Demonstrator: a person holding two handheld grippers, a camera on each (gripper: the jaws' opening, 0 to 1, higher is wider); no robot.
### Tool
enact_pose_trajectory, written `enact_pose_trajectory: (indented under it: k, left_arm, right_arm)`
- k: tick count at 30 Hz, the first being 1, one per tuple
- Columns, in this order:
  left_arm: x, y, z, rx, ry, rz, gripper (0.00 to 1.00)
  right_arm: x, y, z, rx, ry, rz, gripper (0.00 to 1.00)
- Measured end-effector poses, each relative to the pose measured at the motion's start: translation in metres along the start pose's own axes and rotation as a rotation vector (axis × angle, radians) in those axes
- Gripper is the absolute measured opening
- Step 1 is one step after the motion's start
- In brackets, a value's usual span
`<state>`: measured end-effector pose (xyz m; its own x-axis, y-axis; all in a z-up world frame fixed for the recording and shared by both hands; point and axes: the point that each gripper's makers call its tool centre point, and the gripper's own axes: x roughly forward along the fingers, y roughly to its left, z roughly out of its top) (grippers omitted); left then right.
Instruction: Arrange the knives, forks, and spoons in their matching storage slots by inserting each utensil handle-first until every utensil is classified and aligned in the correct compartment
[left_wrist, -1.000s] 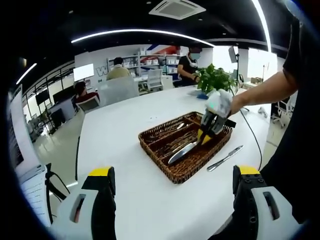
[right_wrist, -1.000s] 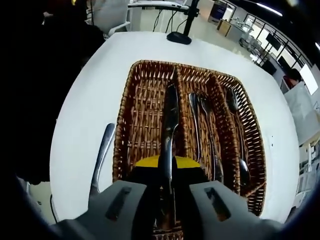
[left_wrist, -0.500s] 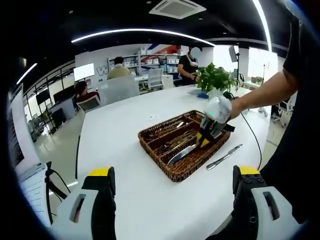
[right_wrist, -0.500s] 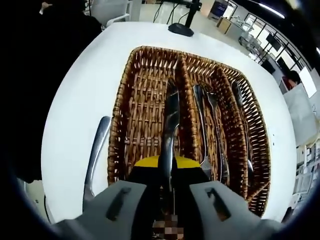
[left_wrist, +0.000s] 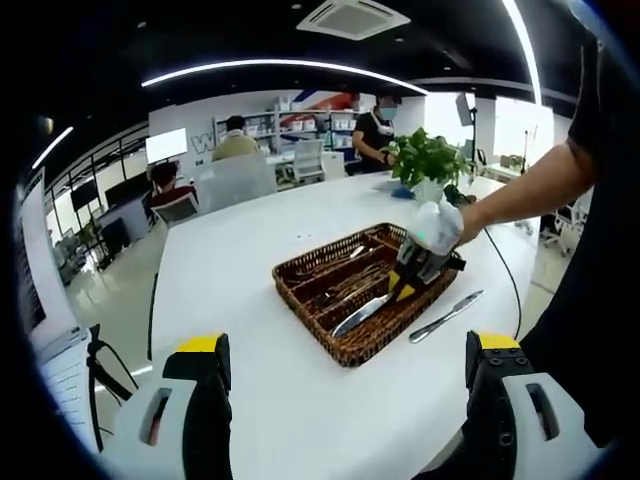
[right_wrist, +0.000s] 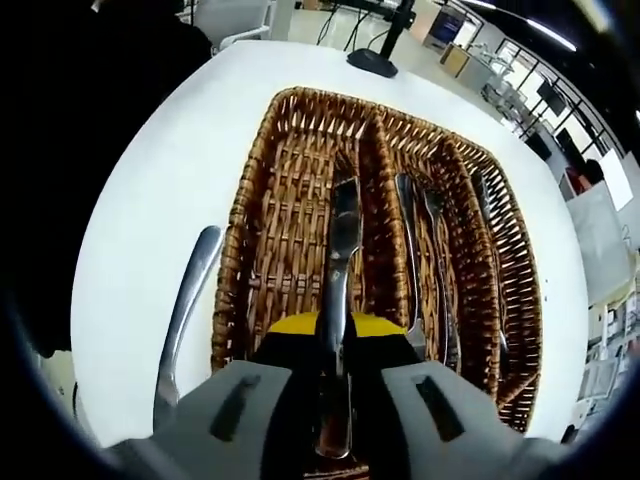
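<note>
The right gripper (right_wrist: 335, 335) has its fingers closed on a knife (right_wrist: 338, 270), whose blade points ahead of them over the leftmost compartment of the basket (right_wrist: 235, 270). A second knife (right_wrist: 183, 310) lies on the worktop (right_wrist: 140, 200) left of the fingers. The left gripper (left_wrist: 345, 375) has its fingers spread wide, holding nothing.

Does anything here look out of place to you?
Yes: one knife lies on the table beside the basket, outside its slots. The right gripper holds another knife over the basket's empty compartment.
</note>
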<state>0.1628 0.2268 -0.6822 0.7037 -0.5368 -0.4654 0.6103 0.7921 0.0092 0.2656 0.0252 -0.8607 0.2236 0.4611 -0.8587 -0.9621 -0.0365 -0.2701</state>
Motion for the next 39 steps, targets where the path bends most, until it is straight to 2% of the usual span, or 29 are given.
enact_pose_trajectory:
  k: [4,5,6,7,8,9,12,13,15,18,20,22,23,24,27,29,30,32,35,39]
  left_arm:
    - [0.000,-0.002,0.003,0.004,-0.007,-0.003,1.00]
    - [0.000,-0.003,0.004,0.005,-0.008,-0.004,1.00]
    - [0.000,0.000,0.004,0.012,-0.011,0.014,1.00]
    - [0.000,0.002,0.005,0.016,-0.014,0.024,1.00]
    - [-0.001,0.002,0.005,0.011,-0.014,0.021,1.00]
    - [-0.001,0.001,0.005,0.005,-0.015,0.018,1.00]
    - [0.000,0.002,0.007,0.013,-0.022,0.021,1.00]
    - [0.000,0.001,0.007,0.012,-0.023,0.019,1.00]
    - [0.002,0.001,0.008,0.012,-0.029,0.017,1.00]
    - [0.004,0.001,0.010,0.016,-0.037,0.012,1.00]
    - [0.006,0.001,0.011,0.017,-0.041,0.007,1.00]
    - [0.007,0.002,0.014,0.024,-0.047,0.003,1.00]
    - [0.008,0.002,0.015,0.025,-0.050,0.001,1.00]
    - [0.009,0.004,0.016,0.026,-0.054,0.000,1.00]
    - [0.012,0.007,0.018,0.023,-0.059,-0.002,1.00]
    - [0.014,0.012,0.023,0.052,-0.084,0.023,1.00]
    - [0.015,0.017,0.026,0.087,-0.093,0.055,1.00]
    - [0.017,0.016,0.027,0.072,-0.100,0.049,1.00]
    - [0.021,0.011,0.033,0.042,-0.116,0.031,1.00]
    - [0.024,0.005,0.038,0.037,-0.134,0.013,1.00]
  right_arm:
    - [-0.003,-0.002,-0.001,0.012,0.013,-0.043,0.10]
    - [-0.004,-0.002,0.001,0.013,0.005,-0.051,0.12]
    - [-0.006,0.002,0.001,0.063,0.000,-0.036,0.18]
    - [-0.007,0.006,0.004,0.093,-0.012,-0.017,0.23]
    - [-0.012,0.004,0.011,0.085,-0.049,-0.027,0.25]
    - [-0.016,0.001,0.008,0.066,-0.035,-0.043,0.26]
    - [-0.029,0.000,0.020,0.129,-0.100,-0.039,0.32]
    - [-0.035,-0.003,0.022,0.142,-0.109,-0.044,0.38]
    - [-0.042,-0.014,0.023,0.156,-0.118,-0.105,0.58]
    - [-0.055,-0.021,0.029,0.225,-0.169,-0.111,0.73]
    - [-0.061,-0.024,0.029,0.214,-0.171,-0.133,0.81]
    - [-0.074,-0.032,0.037,0.178,-0.225,-0.185,0.81]
    - [-0.078,-0.034,0.039,0.192,-0.236,-0.197,0.82]
    - [-0.087,-0.036,0.042,0.255,-0.249,-0.207,0.85]
    - [-0.101,-0.042,0.047,0.303,-0.285,-0.239,0.97]
    - [-0.114,-0.048,0.050,0.323,-0.314,-0.281,1.00]
    - [-0.123,-0.051,0.049,0.347,-0.326,-0.308,1.00]
    - [-0.138,-0.058,0.046,0.418,-0.360,-0.371,1.00]
    - [-0.155,-0.060,0.043,0.480,-0.395,-0.403,1.00]
    - [-0.182,-0.056,0.040,0.510,-0.430,-0.454,1.00]
